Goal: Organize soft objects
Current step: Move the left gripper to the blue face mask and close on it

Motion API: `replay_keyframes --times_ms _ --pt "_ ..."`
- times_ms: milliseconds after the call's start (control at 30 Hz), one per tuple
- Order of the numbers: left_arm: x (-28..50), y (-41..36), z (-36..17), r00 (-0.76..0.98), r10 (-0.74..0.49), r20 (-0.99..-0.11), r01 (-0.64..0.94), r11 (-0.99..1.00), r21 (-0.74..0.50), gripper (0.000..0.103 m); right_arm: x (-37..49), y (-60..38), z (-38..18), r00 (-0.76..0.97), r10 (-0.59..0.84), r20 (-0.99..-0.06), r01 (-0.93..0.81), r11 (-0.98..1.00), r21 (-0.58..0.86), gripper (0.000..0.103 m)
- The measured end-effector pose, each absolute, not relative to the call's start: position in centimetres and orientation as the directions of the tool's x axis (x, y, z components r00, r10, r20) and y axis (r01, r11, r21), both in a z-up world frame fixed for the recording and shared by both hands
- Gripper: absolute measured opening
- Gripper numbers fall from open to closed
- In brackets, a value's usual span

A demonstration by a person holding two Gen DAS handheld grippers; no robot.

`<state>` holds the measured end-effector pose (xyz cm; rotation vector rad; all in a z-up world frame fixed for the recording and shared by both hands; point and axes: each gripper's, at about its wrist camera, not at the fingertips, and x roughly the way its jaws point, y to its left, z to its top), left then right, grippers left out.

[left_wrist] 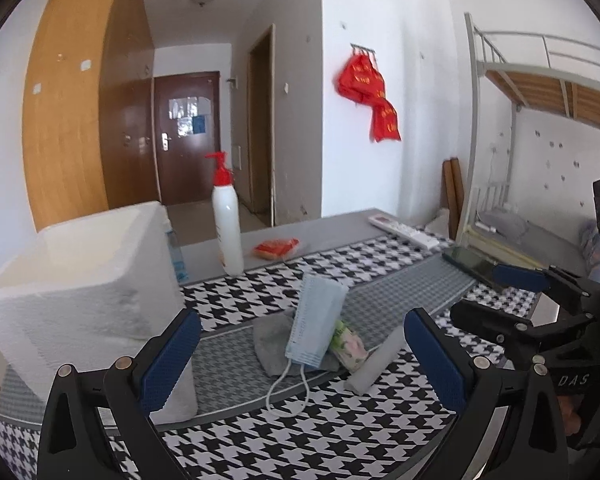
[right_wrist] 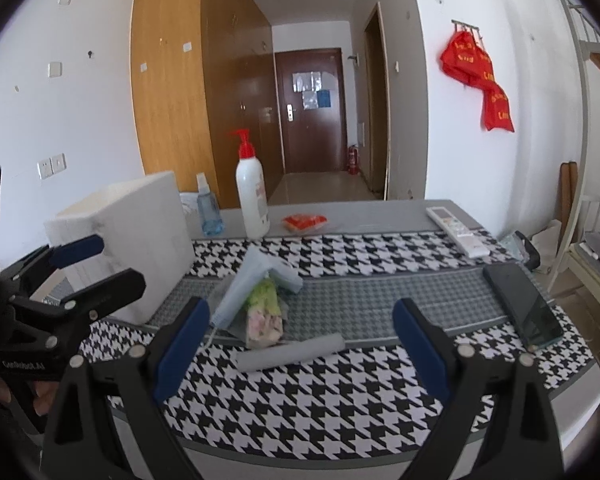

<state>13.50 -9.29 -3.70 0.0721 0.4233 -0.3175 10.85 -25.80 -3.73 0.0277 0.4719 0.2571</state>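
A small pile of soft things lies mid-table: a blue face mask [left_wrist: 316,322] [right_wrist: 246,284] leaning over a grey cloth [left_wrist: 270,344], a floral tissue pack [left_wrist: 350,344] [right_wrist: 264,314], and a grey foam roll [left_wrist: 376,360] [right_wrist: 290,354] beside them. A white foam box [left_wrist: 80,276] [right_wrist: 128,240] stands at the left. My left gripper [left_wrist: 302,356] is open and empty, just short of the pile. My right gripper [right_wrist: 300,344] is open and empty, with the roll between its fingers' line of sight. Each gripper shows in the other's view, the right [left_wrist: 512,296] and the left [right_wrist: 96,264].
The table has a houndstooth cloth [right_wrist: 340,400]. At the back stand a white pump bottle [left_wrist: 228,232] [right_wrist: 252,196], a blue spray bottle [right_wrist: 208,210], a red packet [left_wrist: 276,248] [right_wrist: 304,222] and a remote [left_wrist: 404,232] [right_wrist: 458,230]. A dark phone [right_wrist: 522,306] [left_wrist: 472,264] lies at the right edge.
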Motion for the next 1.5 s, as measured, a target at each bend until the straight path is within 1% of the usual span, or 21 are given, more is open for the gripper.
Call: replay_keyframes --times_ms 200,467,733,900,1033,1100,1267,1367,1500 --pt "14.9 -10.3 -4.6 0.835 -0.31 -0.454 0.348 0.937 0.001 0.102 11.1 -26.9 -4.7 0.854 0.24 -0.462 -0.215 0.971 0.108 0.095" --pt "16.7 -11.1 -5.5 0.813 -0.301 -0.499 0.348 0.938 0.002 0.102 12.2 -27.4 -6.0 0.826 0.248 -0.506 -0.217 0.969 0.121 0.095" --pt "18.9 -12.0 -6.6 0.801 -0.262 -0.538 0.326 0.945 0.025 0.098 12.4 -27.6 -6.5 0.818 0.266 -0.51 -0.226 0.964 0.14 0.095" --pt "20.6 -12.5 -7.5 0.763 -0.265 -0.589 0.332 0.943 0.006 0.085 13.0 -27.6 -6.8 0.811 0.286 -0.511 -0.233 0.958 0.166 0.095" --pt "21.5 -12.9 -8.2 0.747 -0.289 -0.598 0.353 0.935 -0.01 0.08 13.2 -27.3 -7.0 0.804 0.291 -0.518 -0.242 0.957 0.162 0.095" --pt "22.1 -12.7 -8.6 0.73 -0.306 -0.611 0.354 0.934 -0.045 0.071 13.2 -27.3 -7.1 0.802 0.288 -0.523 -0.239 0.958 0.161 0.095" --pt "23.2 -12.5 -9.5 0.693 -0.306 -0.653 0.347 0.935 -0.07 0.06 13.6 -27.4 -7.3 0.794 0.281 -0.539 -0.229 0.96 0.163 0.095" --pt "23.4 -12.3 -9.8 0.692 -0.298 -0.658 0.338 0.939 -0.069 0.058 13.9 -27.1 -7.5 0.789 0.285 -0.544 -0.232 0.958 0.165 0.095" --pt "23.4 -12.4 -9.9 0.694 -0.298 -0.656 0.344 0.937 -0.062 0.047 14.2 -26.5 -7.8 0.779 0.295 -0.553 -0.243 0.956 0.167 0.095"
